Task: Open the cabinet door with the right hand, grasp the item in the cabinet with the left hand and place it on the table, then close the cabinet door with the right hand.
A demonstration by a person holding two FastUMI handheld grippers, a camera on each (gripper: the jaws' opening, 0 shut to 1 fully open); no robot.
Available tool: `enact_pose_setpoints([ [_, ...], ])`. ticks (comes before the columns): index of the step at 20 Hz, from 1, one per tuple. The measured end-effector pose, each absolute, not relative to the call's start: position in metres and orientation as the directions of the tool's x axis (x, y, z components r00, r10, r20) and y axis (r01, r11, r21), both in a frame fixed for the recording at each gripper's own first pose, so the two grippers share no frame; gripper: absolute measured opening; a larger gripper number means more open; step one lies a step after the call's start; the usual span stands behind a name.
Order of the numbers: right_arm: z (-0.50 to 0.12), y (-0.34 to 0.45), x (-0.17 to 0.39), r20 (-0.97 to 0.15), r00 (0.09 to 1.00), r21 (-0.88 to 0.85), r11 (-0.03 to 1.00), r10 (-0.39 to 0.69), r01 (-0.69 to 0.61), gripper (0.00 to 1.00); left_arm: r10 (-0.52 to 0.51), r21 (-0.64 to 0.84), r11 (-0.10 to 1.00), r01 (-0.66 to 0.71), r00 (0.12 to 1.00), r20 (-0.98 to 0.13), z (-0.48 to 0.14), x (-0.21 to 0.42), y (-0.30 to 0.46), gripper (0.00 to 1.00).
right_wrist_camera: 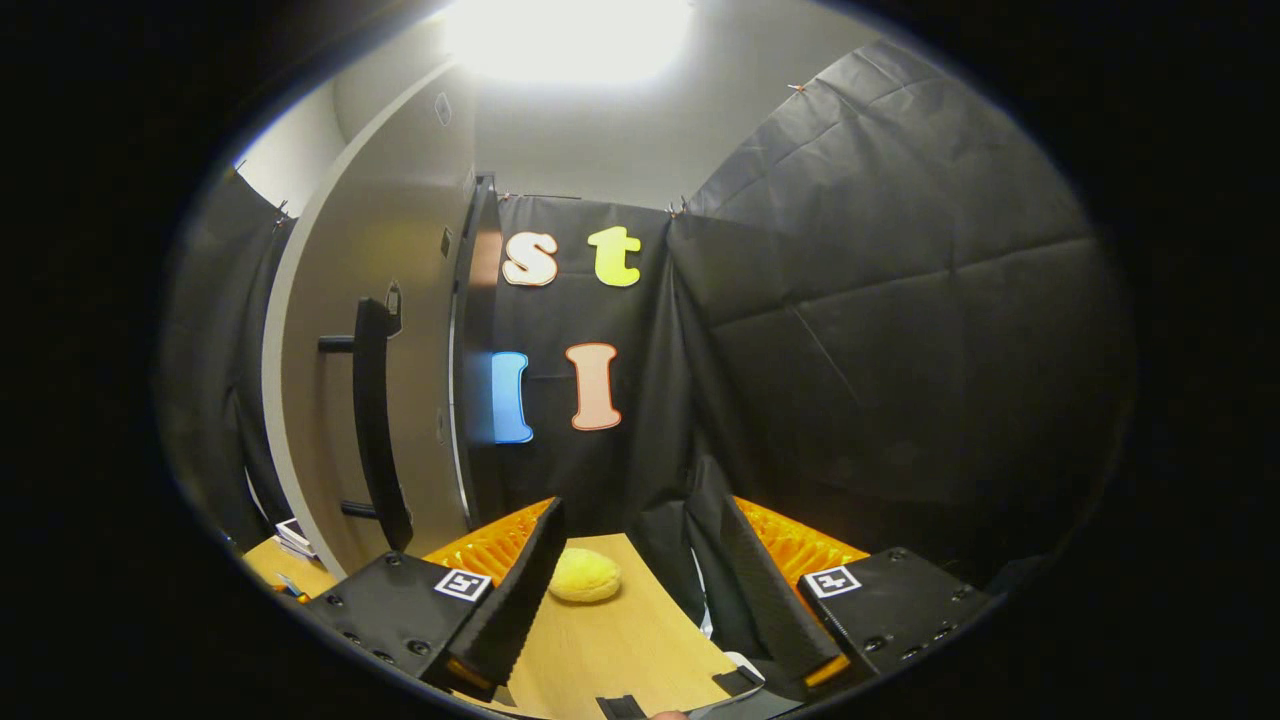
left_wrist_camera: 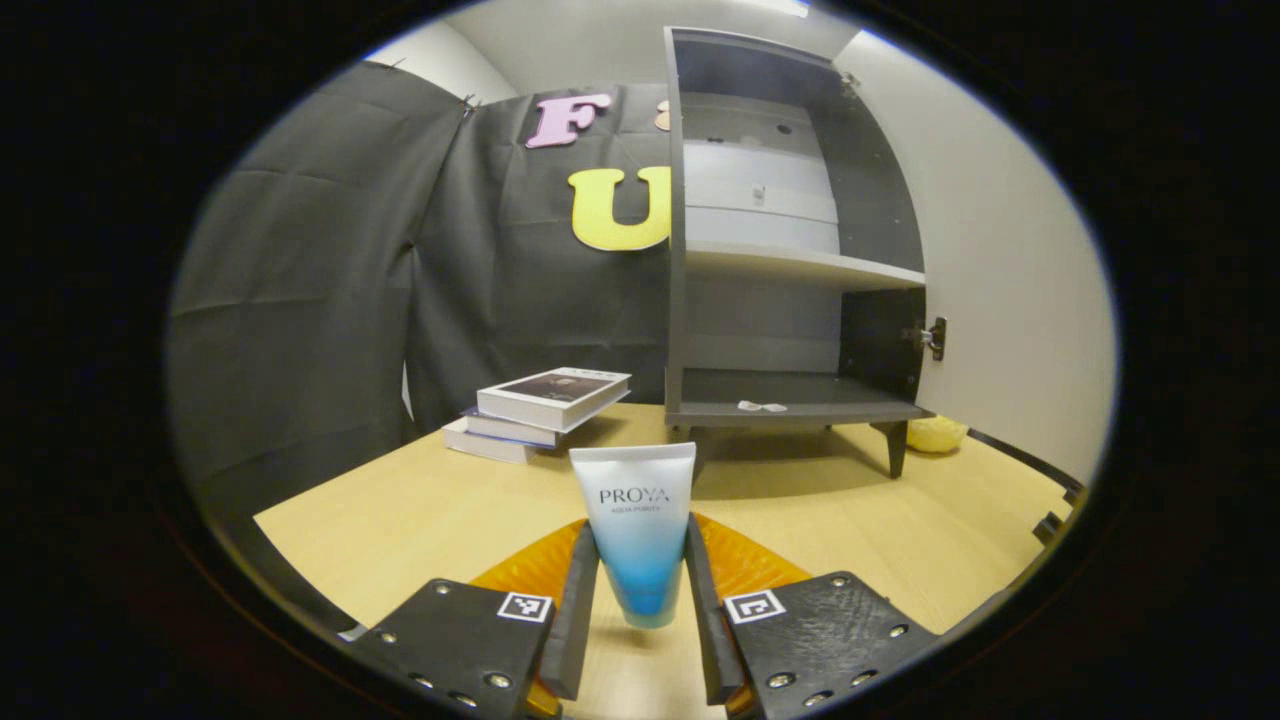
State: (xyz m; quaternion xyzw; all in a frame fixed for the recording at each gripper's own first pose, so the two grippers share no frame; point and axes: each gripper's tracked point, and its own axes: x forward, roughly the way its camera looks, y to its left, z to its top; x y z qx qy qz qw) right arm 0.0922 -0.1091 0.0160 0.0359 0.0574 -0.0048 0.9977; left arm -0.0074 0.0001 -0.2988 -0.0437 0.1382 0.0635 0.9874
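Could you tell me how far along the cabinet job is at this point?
Done: the cabinet door stands open, and the tube is out of the cabinet. In hand: the left gripper holds the tube over the table. Left: set it down; the open right gripper closes the door.

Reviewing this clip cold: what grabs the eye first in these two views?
In the left gripper view, the left gripper clamps a white-and-blue tube above the table, with the open cabinet behind it, shelves bare apart from a small white scrap. In the right gripper view, the right gripper hangs open beside the swung-out cabinet door and its dark handle.
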Motion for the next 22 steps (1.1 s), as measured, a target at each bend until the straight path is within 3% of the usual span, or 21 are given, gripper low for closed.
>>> enact_pose_setpoints([
  [4,0.01,-0.1,0.1,-0.15,0.988,0.101,0.995,0.03,-0.014,0.92,0.137,-0.068,0.985,-0.162,0.951,-0.278,-0.312,-0.014,0.002,0.48],
  [5,0.012,-0.1,0.103,-0.149,0.988,0.109,0.994,0.033,-0.016,0.98,0.143,-0.072,0.983,-0.169,0.949,-0.28,-0.317,-0.017,0.003,0.48],
  [14,0.002,-0.081,0.116,-0.198,0.978,0.058,0.996,0.072,-0.062,0.98,0.186,-0.09,0.972,-0.219,0.941,-0.283,-0.347,-0.028,0.0,0.5],
  [22,-0.011,-0.069,0.123,-0.224,0.97,0.041,0.995,0.098,-0.091,0.98,0.174,-0.056,0.979,-0.197,0.945,-0.277,-0.343,-0.021,-0.009,0.58],
])
